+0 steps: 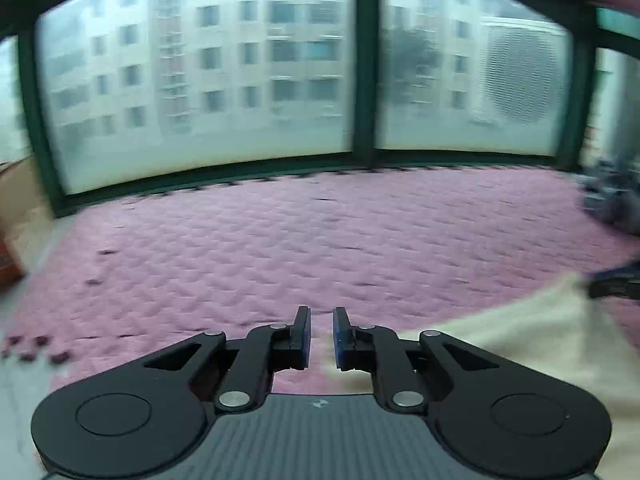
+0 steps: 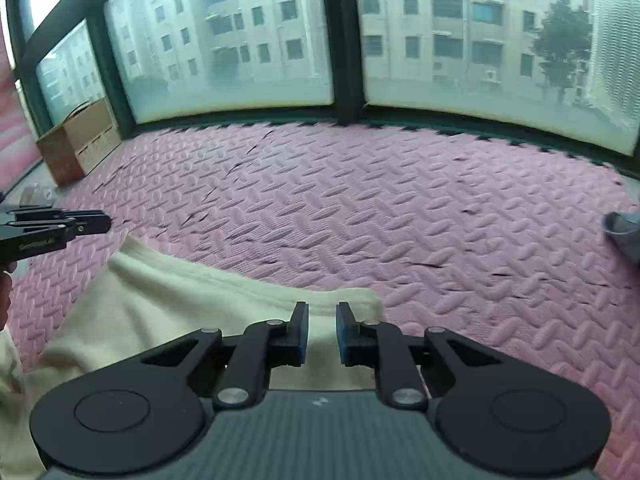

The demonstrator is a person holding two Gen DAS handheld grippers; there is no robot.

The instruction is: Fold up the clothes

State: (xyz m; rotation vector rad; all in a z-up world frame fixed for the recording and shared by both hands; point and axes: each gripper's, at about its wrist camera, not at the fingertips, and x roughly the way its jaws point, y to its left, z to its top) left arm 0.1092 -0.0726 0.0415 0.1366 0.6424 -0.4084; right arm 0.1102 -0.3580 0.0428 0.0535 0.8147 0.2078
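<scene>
Left wrist view: bare pink floor mat (image 1: 320,240) runs to the window edge; left gripper (image 1: 322,334) tilts down, jaws slightly spread, empty — cream garment (image 1: 520,344) at right.

Right wrist view: right gripper (image 2: 322,334) over the garment's far edge, jaws slightly spread, gripping nothing.

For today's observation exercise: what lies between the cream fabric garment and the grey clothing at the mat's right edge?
Only bare pink textured foam mat lies between the cream fabric garment and the grey clothing, shown in the right wrist view.
</scene>
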